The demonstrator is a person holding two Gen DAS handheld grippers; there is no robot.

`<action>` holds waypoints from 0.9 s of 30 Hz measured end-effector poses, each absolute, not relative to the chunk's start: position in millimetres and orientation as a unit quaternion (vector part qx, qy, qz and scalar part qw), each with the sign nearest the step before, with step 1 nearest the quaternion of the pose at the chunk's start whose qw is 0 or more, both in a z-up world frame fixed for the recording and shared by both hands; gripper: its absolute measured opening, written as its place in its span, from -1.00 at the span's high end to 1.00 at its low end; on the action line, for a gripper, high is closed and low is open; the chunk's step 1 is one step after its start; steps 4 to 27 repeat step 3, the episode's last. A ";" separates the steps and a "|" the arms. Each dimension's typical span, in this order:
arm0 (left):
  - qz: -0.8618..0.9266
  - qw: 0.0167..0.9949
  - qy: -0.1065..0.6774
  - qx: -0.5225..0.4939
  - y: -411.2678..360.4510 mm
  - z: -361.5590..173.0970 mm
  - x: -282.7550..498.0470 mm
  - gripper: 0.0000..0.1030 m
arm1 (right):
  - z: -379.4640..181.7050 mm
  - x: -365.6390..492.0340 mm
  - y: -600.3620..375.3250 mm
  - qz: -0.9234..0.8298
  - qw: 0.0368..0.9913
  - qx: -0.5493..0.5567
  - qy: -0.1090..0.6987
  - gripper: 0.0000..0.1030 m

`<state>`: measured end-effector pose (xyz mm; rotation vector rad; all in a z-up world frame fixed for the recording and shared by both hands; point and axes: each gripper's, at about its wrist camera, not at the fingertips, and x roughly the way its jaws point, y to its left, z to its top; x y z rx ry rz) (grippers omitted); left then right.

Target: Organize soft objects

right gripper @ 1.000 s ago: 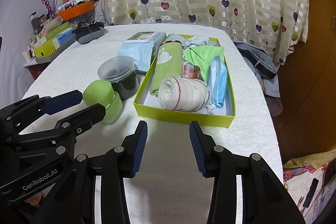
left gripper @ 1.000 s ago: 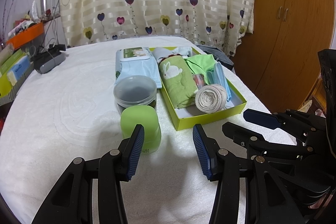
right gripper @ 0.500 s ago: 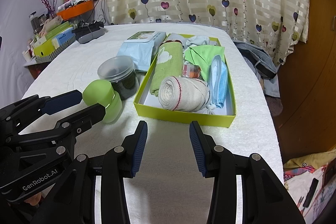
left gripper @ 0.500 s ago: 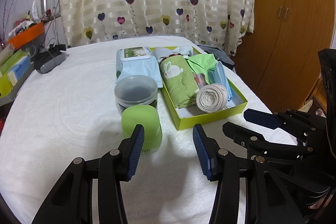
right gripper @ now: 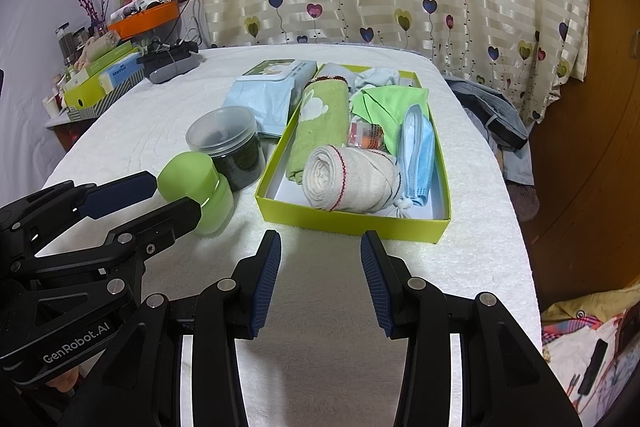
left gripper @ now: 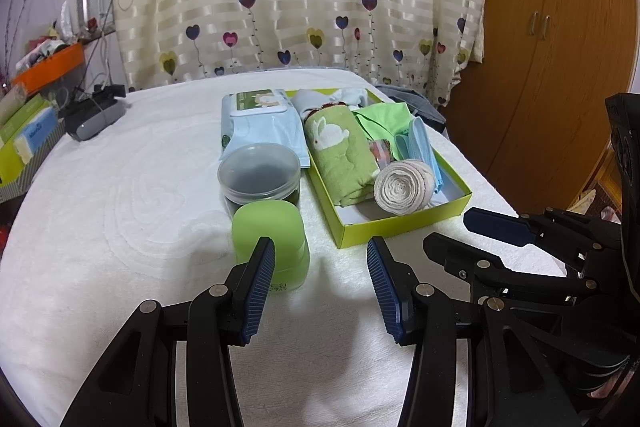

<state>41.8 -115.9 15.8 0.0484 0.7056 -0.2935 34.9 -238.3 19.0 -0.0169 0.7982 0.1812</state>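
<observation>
From my left wrist camera, my left claw (left gripper: 320, 283) hangs over the white cover (left gripper: 120, 227) of the table with its two blue pads apart and nothing between them. Behind the left pad stands a green jar (left gripper: 270, 227), and just behind the jar a clear tub (left gripper: 259, 174) with a dark content. To the right of them lies the yellow-green box (left gripper: 404, 223). Inside it I see a green towel (left gripper: 340, 155) with a white rabbit, a rolled beige cloth (left gripper: 402, 187) at the near end, a blue face mask (left gripper: 422, 143) along the right wall, and a light green cloth (left gripper: 380, 119) behind. A pack of wet wipes (left gripper: 260, 123) lies just beside the box on its left. My right claw (left gripper: 472, 231) shows at the right side, near the box corner.

From my right wrist camera, my right claw (right gripper: 320, 279) also stands apart and empty, just before the near wall of the box (right gripper: 352, 223). The rolled cloth (right gripper: 348, 179) lies against this wall, touching the mask (right gripper: 418, 151) on its right and the towel (right gripper: 320, 123) on its left. My left claw (right gripper: 160, 195) comes in from the left, next to the green jar (right gripper: 192, 179).
</observation>
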 end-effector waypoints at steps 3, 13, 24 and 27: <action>-0.143 0.927 0.345 0.024 -115.9 15.2 41.3 0.08 | 18.9 34.8 -238.1 0.086 0.918 -0.008 0.388 0.16; -0.143 0.927 0.345 0.024 -115.9 15.2 41.3 0.08 | 18.9 34.8 -238.1 0.086 0.918 -0.008 0.388 0.16; -0.143 0.927 0.345 0.024 -115.9 15.2 41.3 0.08 | 18.9 34.8 -238.1 0.086 0.918 -0.008 0.388 0.16; -0.143 0.927 0.345 0.024 -115.9 15.2 41.3 0.08 | 18.9 34.8 -238.1 0.086 0.918 -0.008 0.388 0.16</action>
